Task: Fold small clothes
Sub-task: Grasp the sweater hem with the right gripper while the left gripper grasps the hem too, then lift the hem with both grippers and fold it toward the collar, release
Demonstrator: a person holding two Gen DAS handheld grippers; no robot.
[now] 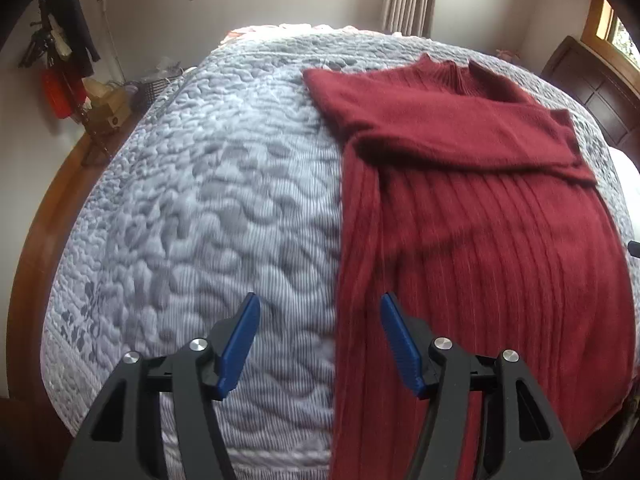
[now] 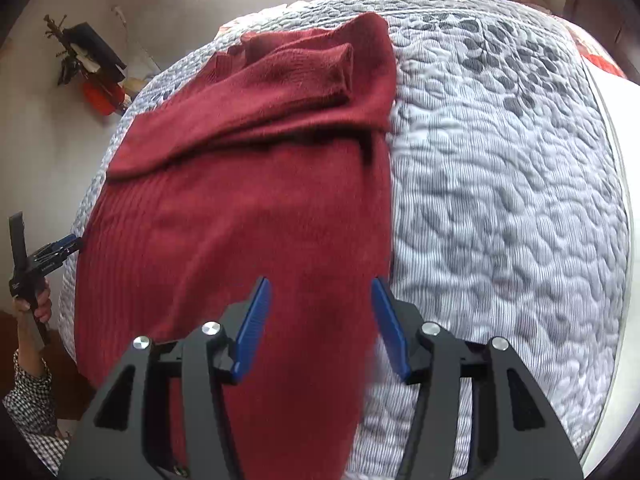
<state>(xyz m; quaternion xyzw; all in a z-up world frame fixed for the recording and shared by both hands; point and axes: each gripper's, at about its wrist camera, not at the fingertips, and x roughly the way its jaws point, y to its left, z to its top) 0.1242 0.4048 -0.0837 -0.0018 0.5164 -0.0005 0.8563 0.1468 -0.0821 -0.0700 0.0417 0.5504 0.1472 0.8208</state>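
Observation:
A dark red ribbed sweater (image 1: pixel 480 240) (image 2: pixel 240 208) lies flat on the grey quilted bedspread (image 1: pixel 200 200) (image 2: pixel 500 200), collar at the far end. Its sleeves are folded across the chest (image 1: pixel 440 128) (image 2: pixel 260 100). My left gripper (image 1: pixel 319 300) is open and hovers low over the sweater's left edge near the hem, one finger over the quilt and one over the knit. My right gripper (image 2: pixel 321 282) is open above the sweater's right edge near the hem. In the right wrist view the left gripper (image 2: pixel 68 244) shows at the sweater's far side, held by a hand (image 2: pixel 40 304).
A wooden bed frame (image 1: pixel 36 232) curves round the left side. A coat rack (image 1: pixel 64 40) with dark clothes and a red bag stands by the wall. Dark wooden furniture (image 1: pixel 592 84) sits at the far right. A white sheet (image 2: pixel 624 240) edges the quilt.

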